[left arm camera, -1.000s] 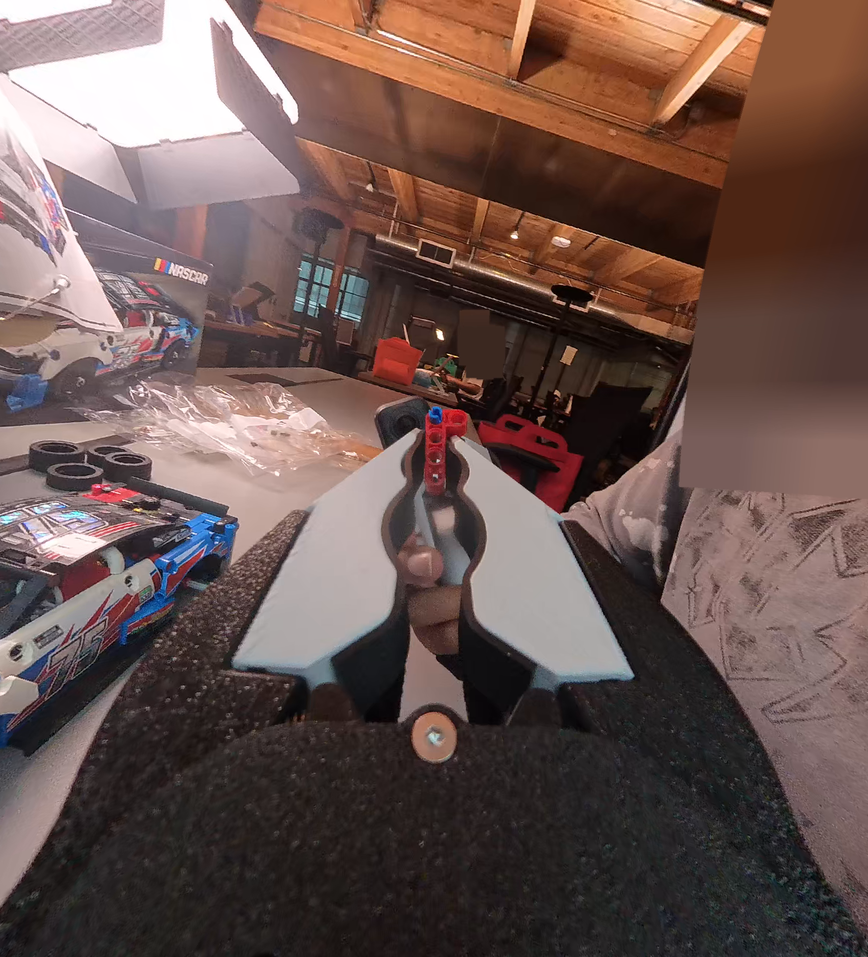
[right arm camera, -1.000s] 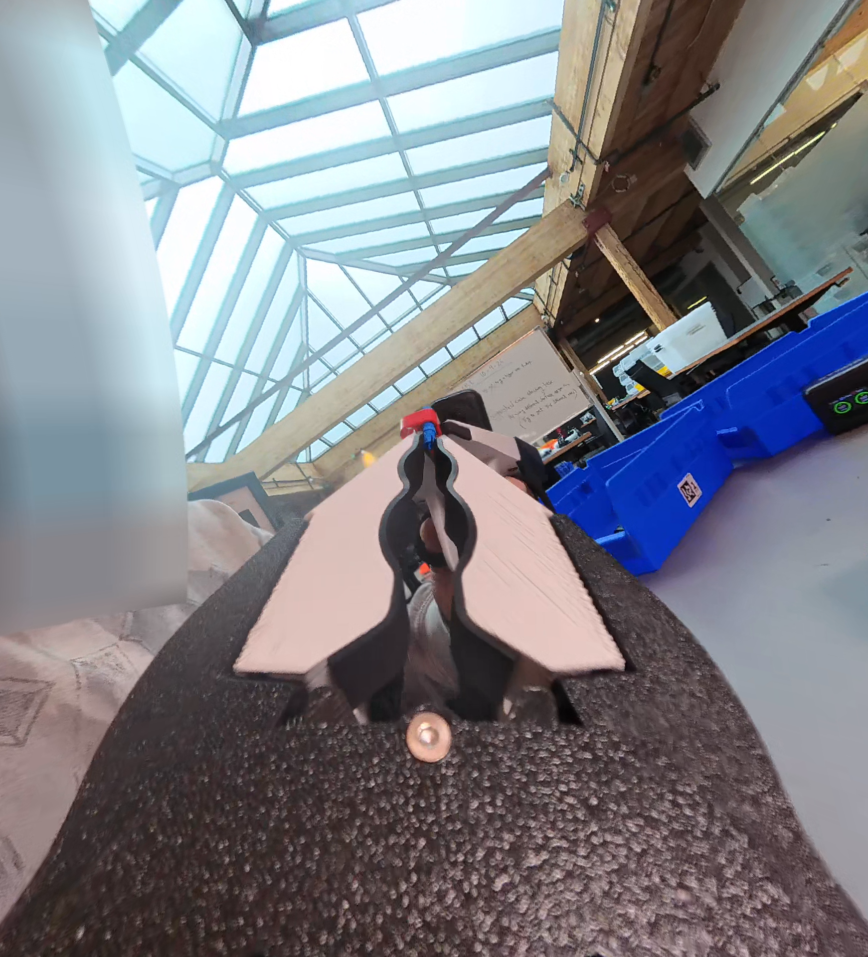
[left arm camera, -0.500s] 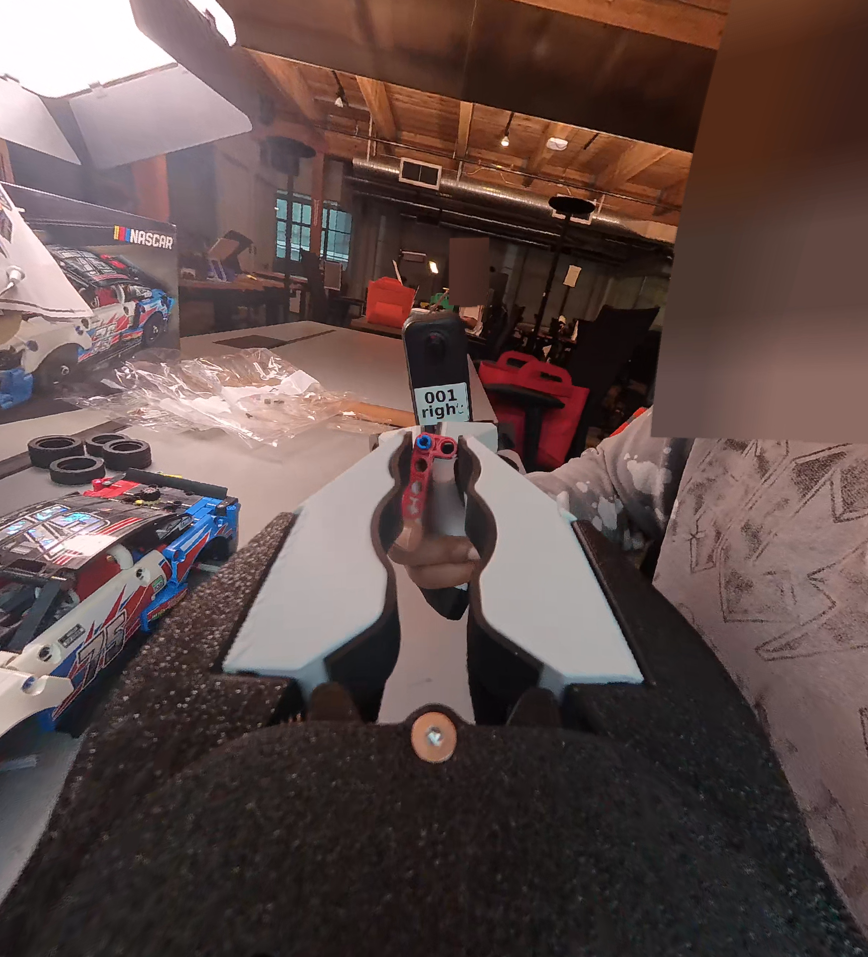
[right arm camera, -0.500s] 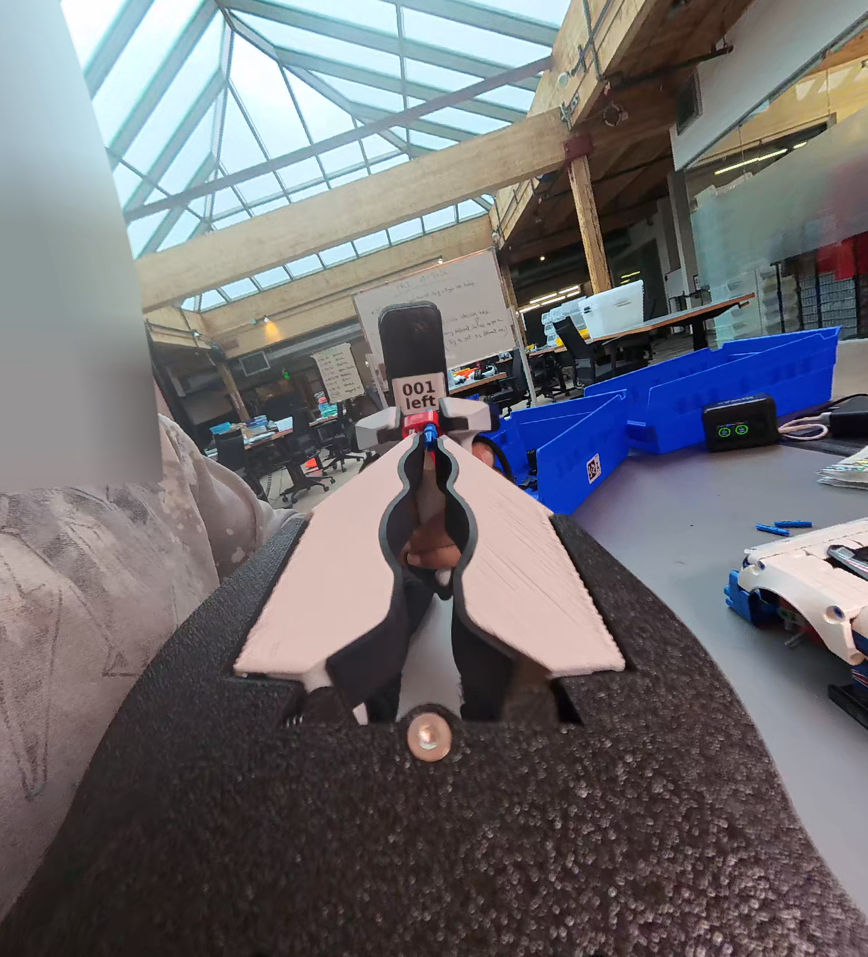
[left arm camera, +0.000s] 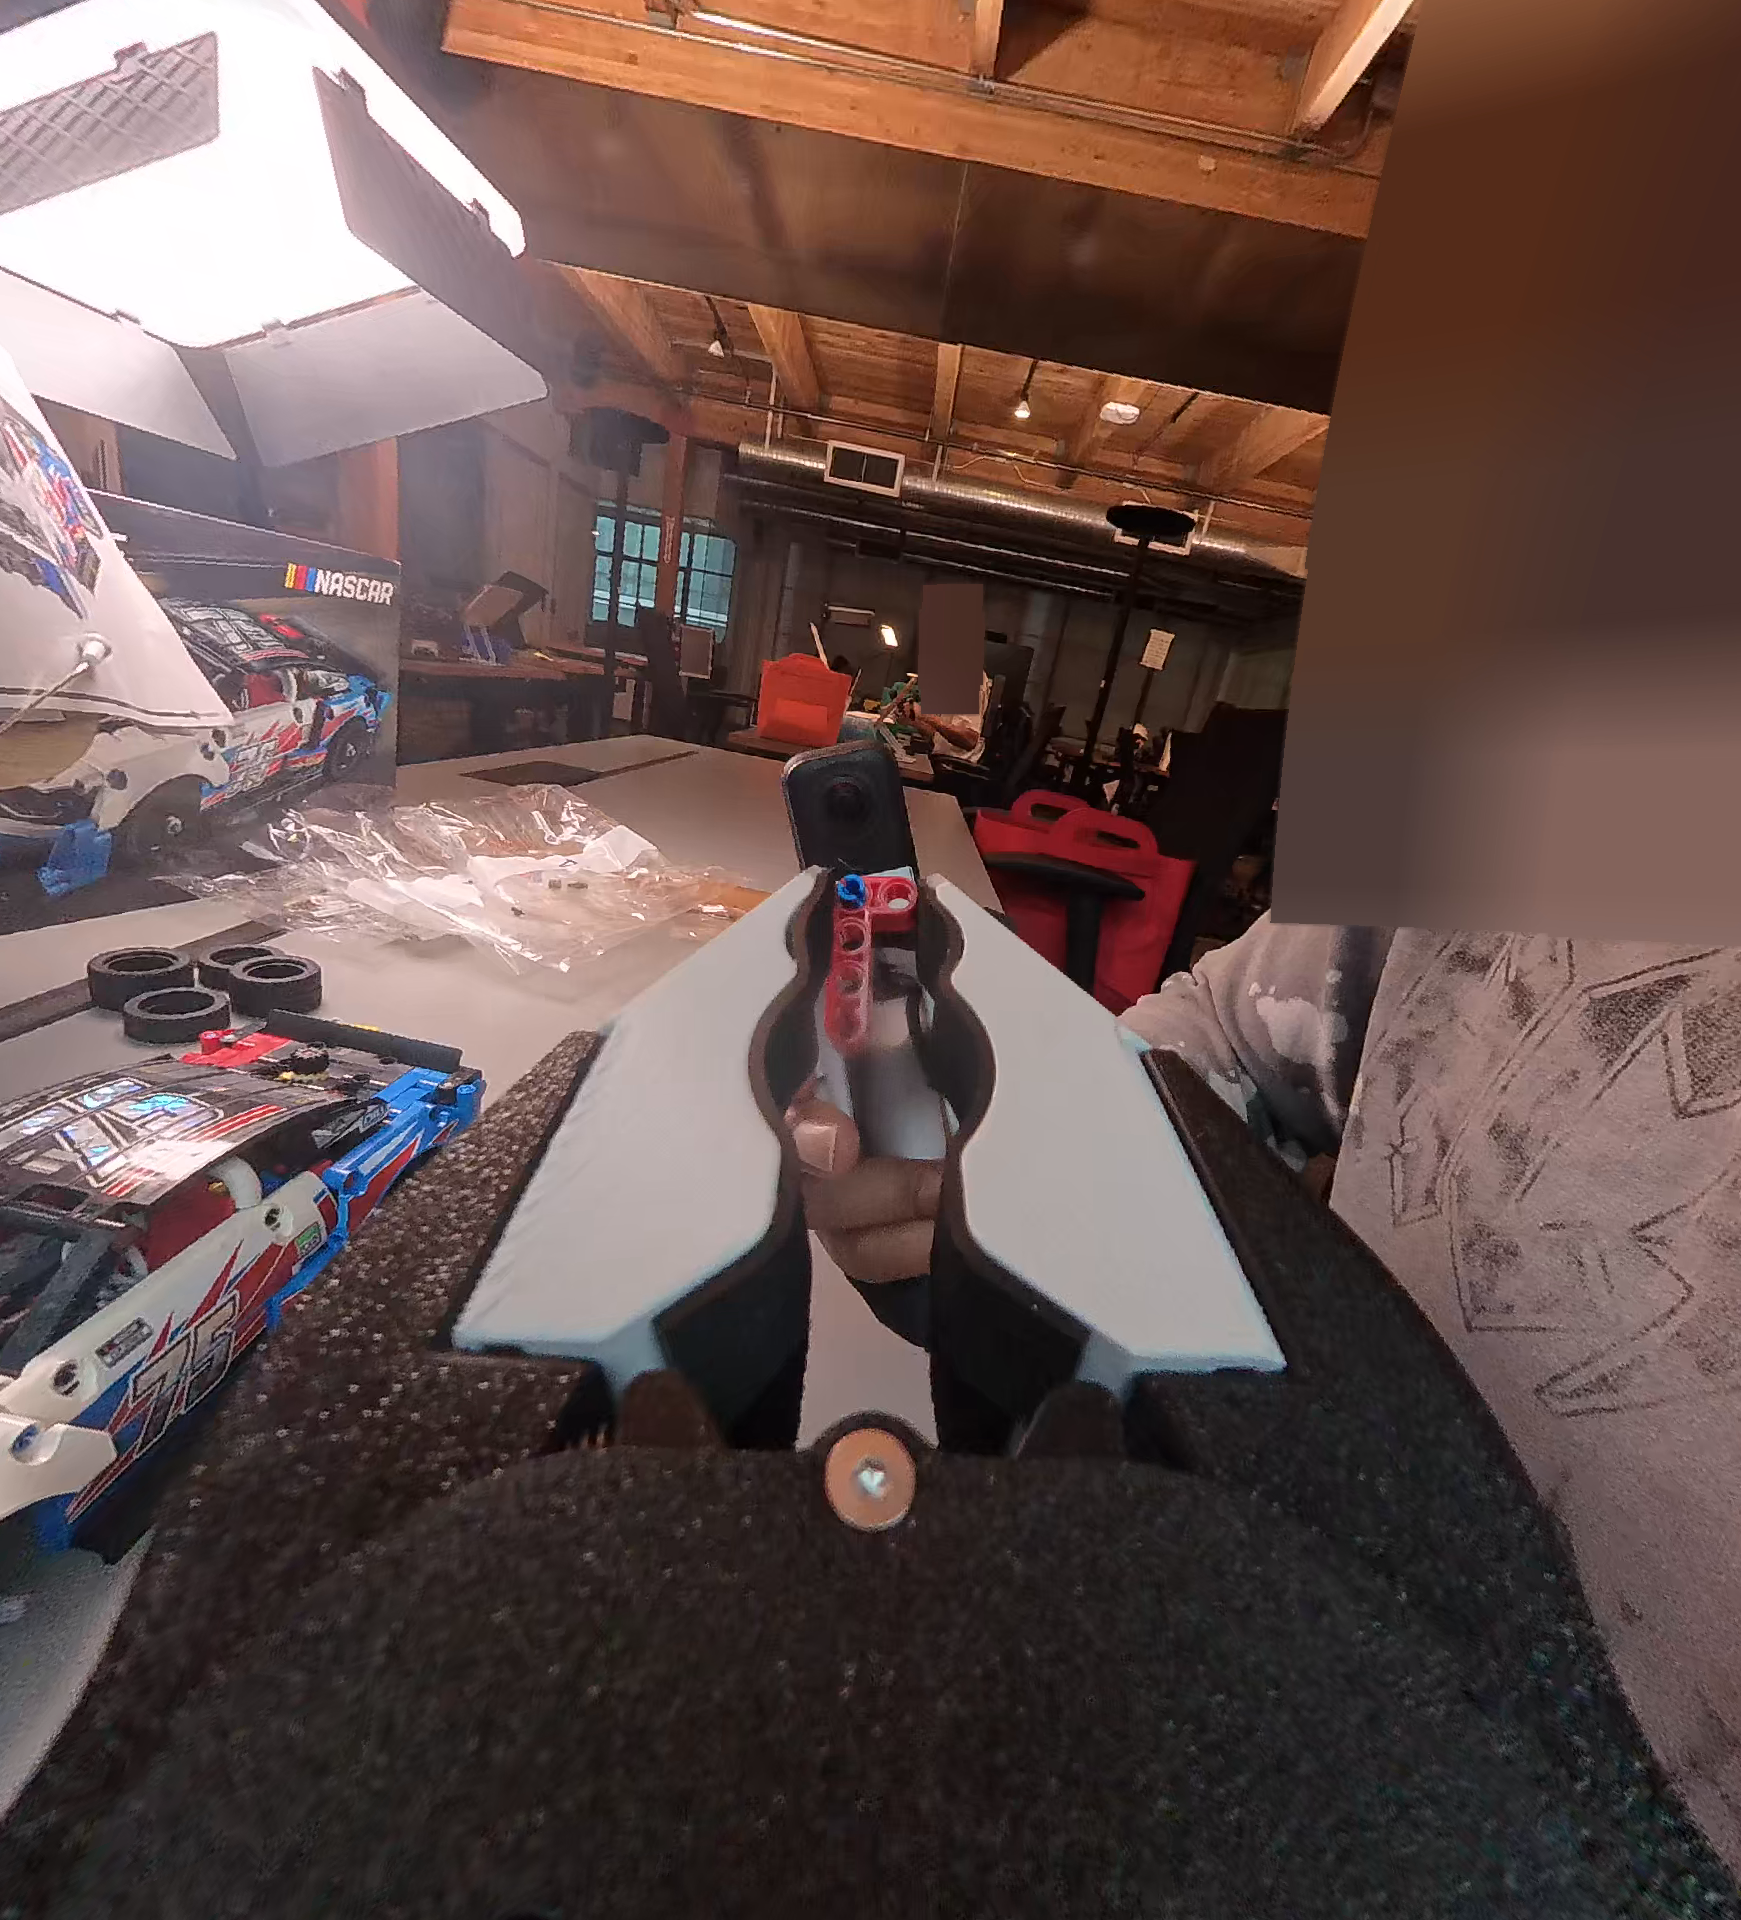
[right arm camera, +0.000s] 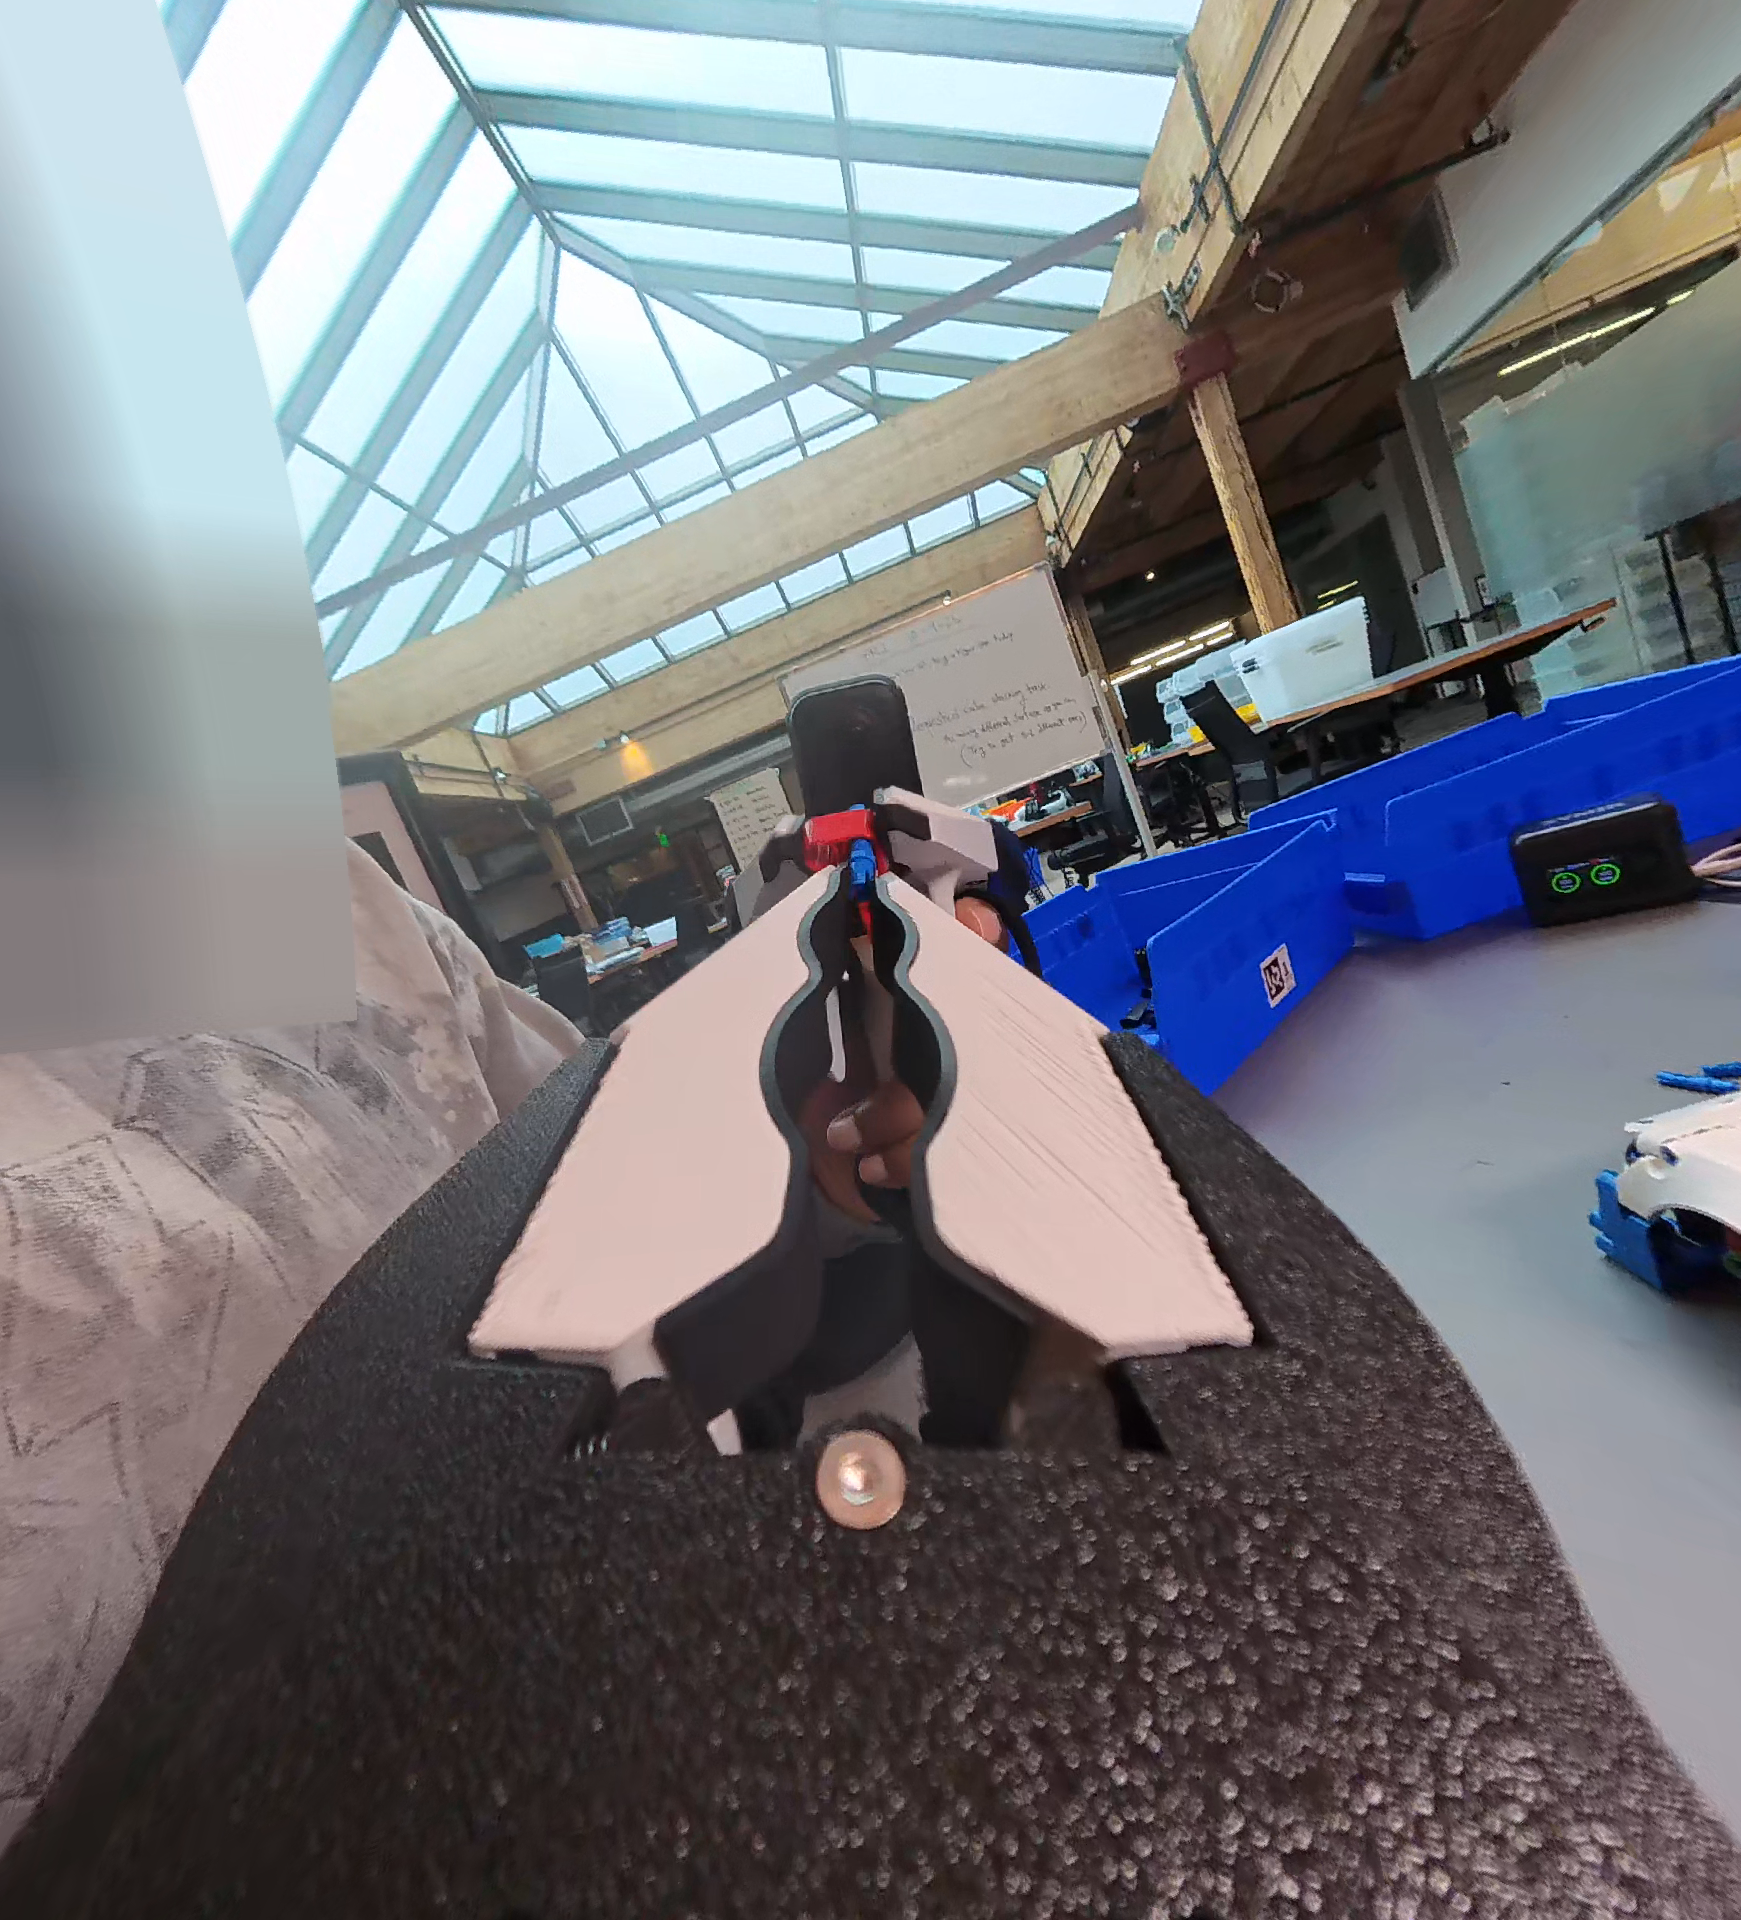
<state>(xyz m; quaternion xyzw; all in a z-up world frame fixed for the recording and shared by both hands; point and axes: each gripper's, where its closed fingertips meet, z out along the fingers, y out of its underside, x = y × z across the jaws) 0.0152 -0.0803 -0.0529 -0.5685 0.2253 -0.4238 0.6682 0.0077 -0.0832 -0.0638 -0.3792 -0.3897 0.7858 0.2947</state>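
The left gripper [left arm camera: 871, 914] has its jaws closed on a red L-shaped beam [left arm camera: 853, 971]; the right gripper [right arm camera: 858, 883], tip to tip with it, seems to pinch the blue pin [right arm camera: 860, 862] seated in that beam. Any skew between the two could pop the pin loose or twist the beam free. Below lies the grey bench [left arm camera: 450, 987] with a model car [left arm camera: 128, 1195], tyres [left arm camera: 201, 982], plastic bags [left arm camera: 471, 873]; beyond, blue bins [right arm camera: 1365, 894] and a timber-roofed workshop.

The two tongs met tip to tip above the worktop [left arm camera: 554, 1029], air free beneath. A model car [left arm camera: 118, 1226], tyres [left arm camera: 211, 982] and plastic bags [left arm camera: 492, 873] crowded the left; blue bins [right arm camera: 1365, 904] walled the right.
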